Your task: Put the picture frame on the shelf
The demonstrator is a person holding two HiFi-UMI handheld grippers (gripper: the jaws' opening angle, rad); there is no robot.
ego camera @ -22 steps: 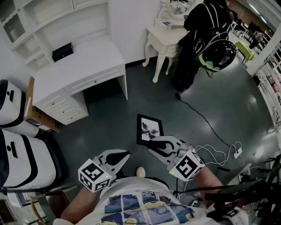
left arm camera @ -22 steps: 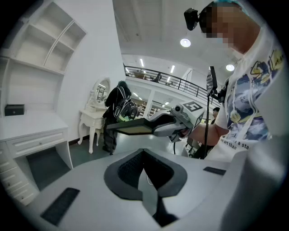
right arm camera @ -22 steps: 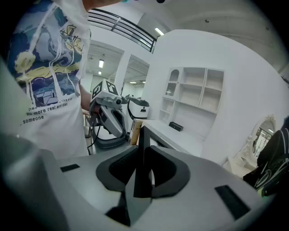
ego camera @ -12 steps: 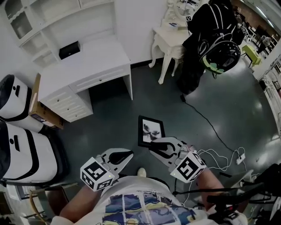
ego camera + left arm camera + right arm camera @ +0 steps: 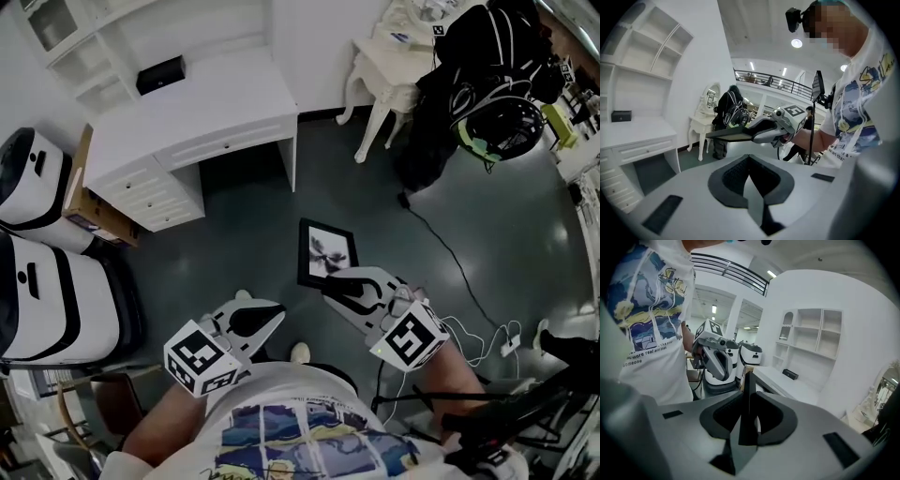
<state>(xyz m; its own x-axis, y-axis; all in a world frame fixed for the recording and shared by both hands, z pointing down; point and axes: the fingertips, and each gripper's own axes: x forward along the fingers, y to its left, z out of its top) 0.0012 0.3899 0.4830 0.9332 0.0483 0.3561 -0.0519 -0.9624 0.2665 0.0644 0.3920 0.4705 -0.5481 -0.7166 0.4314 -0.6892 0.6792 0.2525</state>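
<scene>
Head view: right gripper (image 5: pixel 339 281) clamped on the picture frame (image 5: pixel 326 251) poking forward, shelf (image 5: pixel 178 33) well off ahead-left, left gripper (image 5: pixel 261 317) jaws together, empty.

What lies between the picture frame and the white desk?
Only bare dark floor lies between the picture frame and the white desk, as the head view shows.

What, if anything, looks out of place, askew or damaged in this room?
Nothing looks spilled or damaged. The one thing out of place is the picture frame, clamped by its edge in the right gripper and held roughly flat above the floor, not on the shelf unit. Loose cables also trail across the floor.
</scene>
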